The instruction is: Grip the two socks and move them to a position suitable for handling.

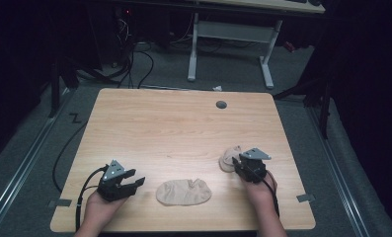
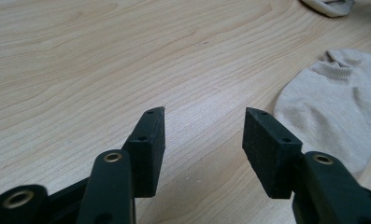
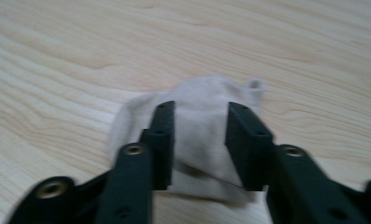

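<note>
1. Right gripper [image 1: 244, 164], lower right of the high view, jaws half closed astride a crumpled beige sock [image 3: 206, 126], pads apparently not yet pressing.
2. Left gripper [image 1: 129, 178], lower left, released above bare table [image 1: 174, 123].
3. A flat sock [image 1: 183, 192] lies bottom centre.

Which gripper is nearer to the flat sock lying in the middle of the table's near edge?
Left. The left gripper sits just beside the flat sock, jaws open toward it. The right gripper is farther off, its jaws around the other sock.

high view: overhead, facing forward | gripper views: close, low, sharing table [image 1: 183, 128]
</note>
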`<control>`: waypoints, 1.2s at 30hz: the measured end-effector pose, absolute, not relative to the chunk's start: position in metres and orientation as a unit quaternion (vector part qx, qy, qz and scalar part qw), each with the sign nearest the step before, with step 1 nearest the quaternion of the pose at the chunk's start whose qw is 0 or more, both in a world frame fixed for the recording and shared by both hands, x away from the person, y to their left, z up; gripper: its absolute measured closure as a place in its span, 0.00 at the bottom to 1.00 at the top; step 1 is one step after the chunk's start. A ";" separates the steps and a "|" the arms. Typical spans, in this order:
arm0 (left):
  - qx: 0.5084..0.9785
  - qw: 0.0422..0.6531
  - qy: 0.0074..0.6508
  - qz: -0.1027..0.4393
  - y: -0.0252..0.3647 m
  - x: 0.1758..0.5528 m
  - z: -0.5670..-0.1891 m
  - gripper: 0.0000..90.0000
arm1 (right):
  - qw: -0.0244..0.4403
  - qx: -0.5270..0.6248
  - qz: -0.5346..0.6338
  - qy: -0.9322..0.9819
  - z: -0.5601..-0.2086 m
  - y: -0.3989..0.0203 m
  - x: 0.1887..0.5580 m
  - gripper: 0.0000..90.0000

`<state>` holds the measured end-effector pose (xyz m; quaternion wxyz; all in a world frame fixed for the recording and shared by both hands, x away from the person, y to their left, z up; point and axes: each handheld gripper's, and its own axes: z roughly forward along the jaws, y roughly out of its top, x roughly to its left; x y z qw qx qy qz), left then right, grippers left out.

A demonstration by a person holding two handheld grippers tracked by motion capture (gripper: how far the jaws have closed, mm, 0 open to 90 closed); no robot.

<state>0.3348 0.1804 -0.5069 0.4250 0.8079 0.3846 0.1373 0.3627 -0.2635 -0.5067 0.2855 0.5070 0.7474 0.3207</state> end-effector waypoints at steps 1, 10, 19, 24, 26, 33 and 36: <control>0.808 0.425 0.385 0.137 0.180 0.335 -0.507 0.55 | 0.280 0.519 0.318 0.742 -0.506 -0.268 0.364 0.89; 0.811 0.424 0.380 0.136 0.177 0.335 -0.508 0.54 | 0.254 0.517 0.288 0.765 -0.522 -0.262 0.376 0.95; 0.815 0.422 0.373 0.138 0.174 0.336 -0.508 0.54 | 0.239 0.500 0.300 0.776 -0.523 -0.245 0.370 0.94; 0.815 0.422 0.372 0.138 0.173 0.336 -0.507 0.54 | 0.232 0.486 0.308 0.784 -0.523 -0.225 0.370 0.94; 0.817 0.422 0.369 0.137 0.173 0.335 -0.507 0.54 | 0.234 0.478 0.304 0.790 -0.523 -0.216 0.369 0.93; 0.812 0.430 0.370 0.135 0.175 0.333 -0.505 0.54 | 0.223 0.450 0.312 0.806 -0.523 -0.189 0.363 0.90; 0.811 0.430 0.373 0.135 0.177 0.333 -0.504 0.54 | 0.221 0.440 0.314 0.812 -0.524 -0.177 0.361 0.87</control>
